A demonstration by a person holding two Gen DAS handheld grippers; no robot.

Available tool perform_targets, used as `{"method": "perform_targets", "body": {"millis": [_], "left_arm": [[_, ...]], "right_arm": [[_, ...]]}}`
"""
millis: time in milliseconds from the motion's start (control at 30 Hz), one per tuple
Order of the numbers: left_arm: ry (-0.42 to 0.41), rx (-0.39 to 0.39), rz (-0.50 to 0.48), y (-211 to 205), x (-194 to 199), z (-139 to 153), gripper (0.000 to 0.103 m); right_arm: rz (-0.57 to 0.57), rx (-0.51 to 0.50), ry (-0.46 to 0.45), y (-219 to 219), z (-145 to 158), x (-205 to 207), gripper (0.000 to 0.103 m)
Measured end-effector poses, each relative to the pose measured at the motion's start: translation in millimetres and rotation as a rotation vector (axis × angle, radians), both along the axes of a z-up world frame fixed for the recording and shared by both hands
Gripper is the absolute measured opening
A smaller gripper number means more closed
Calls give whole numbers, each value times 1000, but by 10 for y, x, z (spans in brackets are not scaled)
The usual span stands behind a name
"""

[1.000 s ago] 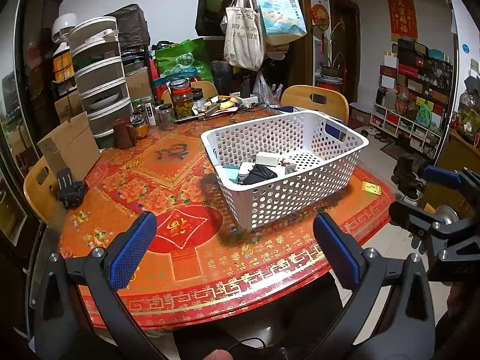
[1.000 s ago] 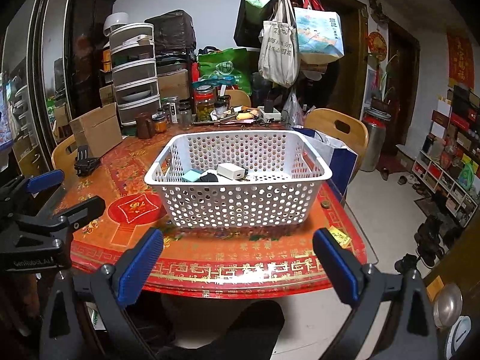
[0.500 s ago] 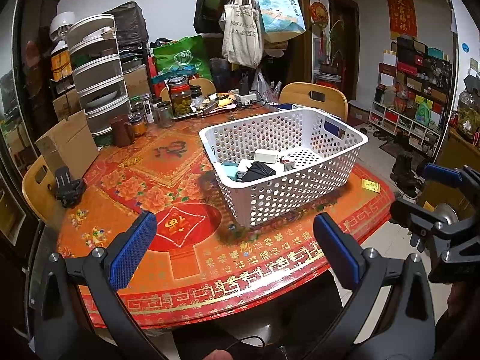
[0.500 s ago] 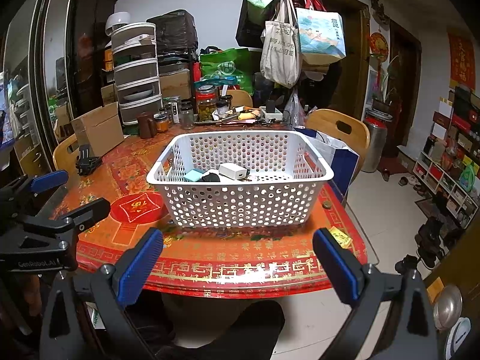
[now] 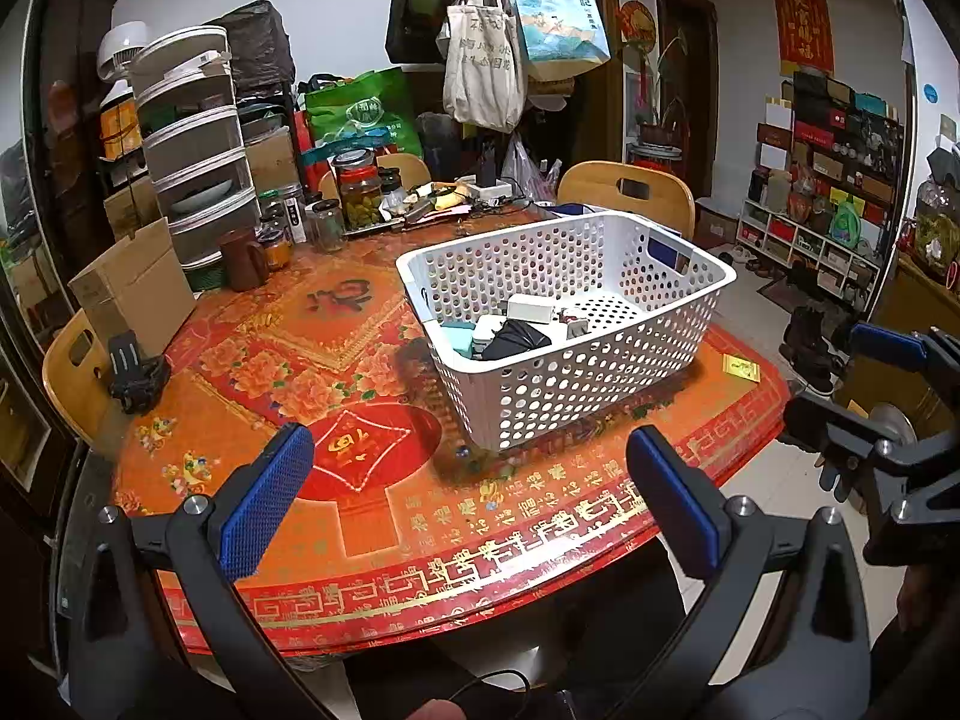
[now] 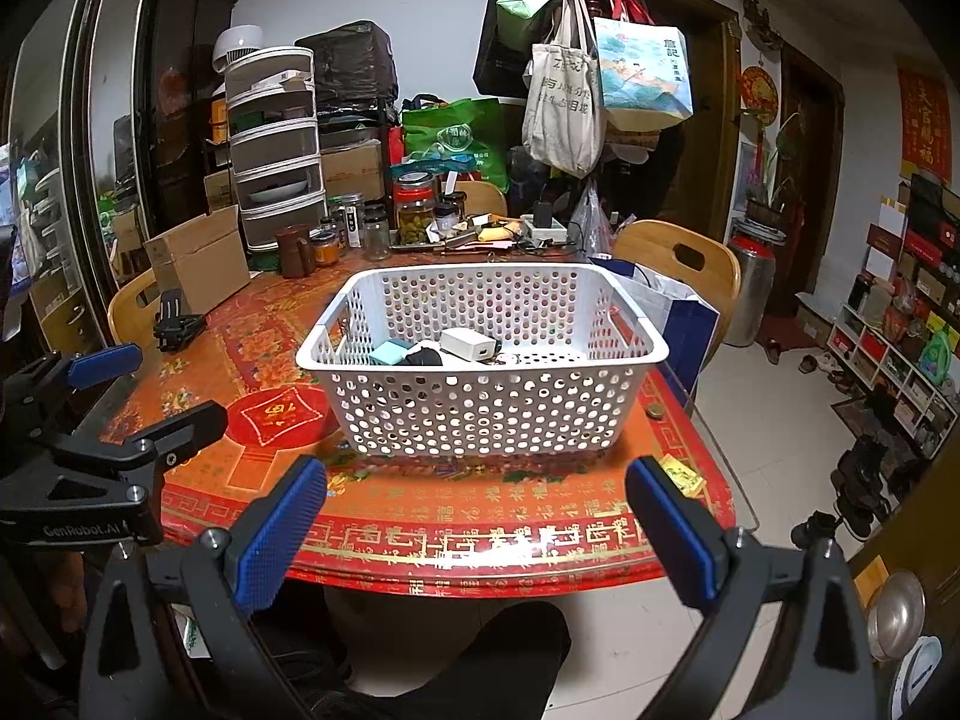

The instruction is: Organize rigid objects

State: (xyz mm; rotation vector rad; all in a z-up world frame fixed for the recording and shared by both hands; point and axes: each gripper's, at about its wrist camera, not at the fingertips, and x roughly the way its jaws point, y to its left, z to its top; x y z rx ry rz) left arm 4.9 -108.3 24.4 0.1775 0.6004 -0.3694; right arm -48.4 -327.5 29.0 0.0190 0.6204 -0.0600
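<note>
A white perforated basket (image 5: pixel 600 372) (image 6: pixel 480 414) stands on the red patterned round table (image 5: pixel 360 480) (image 6: pixel 480 528). Inside lie several small items: a white charger block (image 5: pixel 531 307) (image 6: pixel 465 343), a teal box (image 5: pixel 457 337) (image 6: pixel 389 352) and a black object (image 5: pixel 517 337) (image 6: pixel 427 355). My left gripper (image 5: pixel 468 501) hovers open over the table's near edge, short of the basket, nothing between its blue pads. My right gripper (image 6: pixel 477 531) is open too, held before the table's edge. Each gripper shows at the side of the other's view.
A black clip-like object (image 5: pixel 135 375) (image 6: pixel 177 321) lies at the table's left by a cardboard box (image 5: pixel 135 288). Jars, a brown mug (image 5: pixel 243 261) and clutter fill the far side. A yellow packet (image 5: pixel 743 367) (image 6: pixel 681 474) and a coin (image 6: pixel 654 411) lie right of the basket. Wooden chairs surround the table.
Both views have crept slightly closer to the basket and table; nothing was gripped or released, and both grippers stay open.
</note>
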Motion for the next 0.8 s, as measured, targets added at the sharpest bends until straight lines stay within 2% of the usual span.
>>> {"method": "perform_targets", "body": {"millis": [800], "left_arm": [[17,5,-11,-50,23,-67,103]], "right_arm": [[2,-3,3,23,-1,9,100]]}}
